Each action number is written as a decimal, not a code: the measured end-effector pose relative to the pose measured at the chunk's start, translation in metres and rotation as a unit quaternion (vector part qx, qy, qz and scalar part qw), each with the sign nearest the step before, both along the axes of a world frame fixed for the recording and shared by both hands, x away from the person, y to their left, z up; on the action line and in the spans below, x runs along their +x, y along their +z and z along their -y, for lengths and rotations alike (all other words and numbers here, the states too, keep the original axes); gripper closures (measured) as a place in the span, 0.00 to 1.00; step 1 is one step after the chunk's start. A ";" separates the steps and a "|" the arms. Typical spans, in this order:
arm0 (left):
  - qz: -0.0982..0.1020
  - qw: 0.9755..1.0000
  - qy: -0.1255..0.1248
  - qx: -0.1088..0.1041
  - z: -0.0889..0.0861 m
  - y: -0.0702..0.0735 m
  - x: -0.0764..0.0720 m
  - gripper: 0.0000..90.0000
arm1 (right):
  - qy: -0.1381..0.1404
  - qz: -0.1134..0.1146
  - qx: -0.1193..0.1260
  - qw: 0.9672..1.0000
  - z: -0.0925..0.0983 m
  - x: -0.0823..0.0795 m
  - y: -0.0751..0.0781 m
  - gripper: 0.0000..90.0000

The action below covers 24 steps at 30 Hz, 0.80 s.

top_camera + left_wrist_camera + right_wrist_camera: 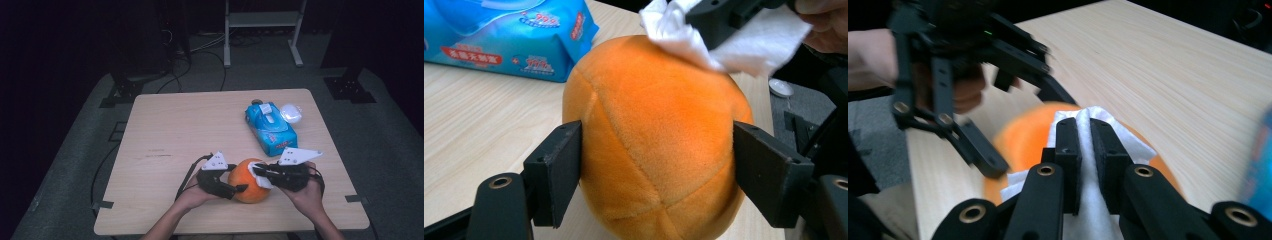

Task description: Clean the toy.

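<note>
Two claws mid-table at plush ball

Jaws flank orange plush ball (wipe atop).

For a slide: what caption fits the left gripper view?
Left gripper steadies orange plush ball while right gripper's wipe rubs its top.

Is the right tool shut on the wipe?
Yes, shut: the right tool pinches the white wipe between its pads, over the orange ball.
</note>
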<state>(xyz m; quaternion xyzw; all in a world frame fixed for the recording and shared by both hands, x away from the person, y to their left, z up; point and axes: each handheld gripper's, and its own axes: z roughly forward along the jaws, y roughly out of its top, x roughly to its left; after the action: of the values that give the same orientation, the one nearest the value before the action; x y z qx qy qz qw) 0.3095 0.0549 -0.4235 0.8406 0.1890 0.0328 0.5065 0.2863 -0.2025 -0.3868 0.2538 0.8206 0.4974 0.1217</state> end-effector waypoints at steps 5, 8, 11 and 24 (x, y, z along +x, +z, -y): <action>0.011 1.000 0.006 0.007 0.007 0.003 -0.003 0.29 | -0.007 -0.011 0.008 1.000 0.005 0.001 -0.002 0.92; 0.036 0.999 -0.001 0.021 0.015 0.007 -0.011 0.29 | 0.026 -0.003 0.011 1.000 -0.014 -0.007 0.004 0.92; 0.060 0.997 -0.015 0.038 0.020 0.008 -0.017 0.29 | 0.051 0.003 -0.001 0.999 -0.032 -0.012 0.004 0.92; 0.017 0.999 -0.018 0.025 0.001 0.000 0.000 0.28 | -0.033 -0.036 0.009 0.999 0.020 0.013 -0.010 0.92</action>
<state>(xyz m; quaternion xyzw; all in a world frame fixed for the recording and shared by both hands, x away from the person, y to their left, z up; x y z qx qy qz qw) 0.3097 0.0538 -0.4235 0.8555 0.1646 0.0426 0.4891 0.2995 -0.2222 -0.3967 0.2993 0.8110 0.4914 0.1060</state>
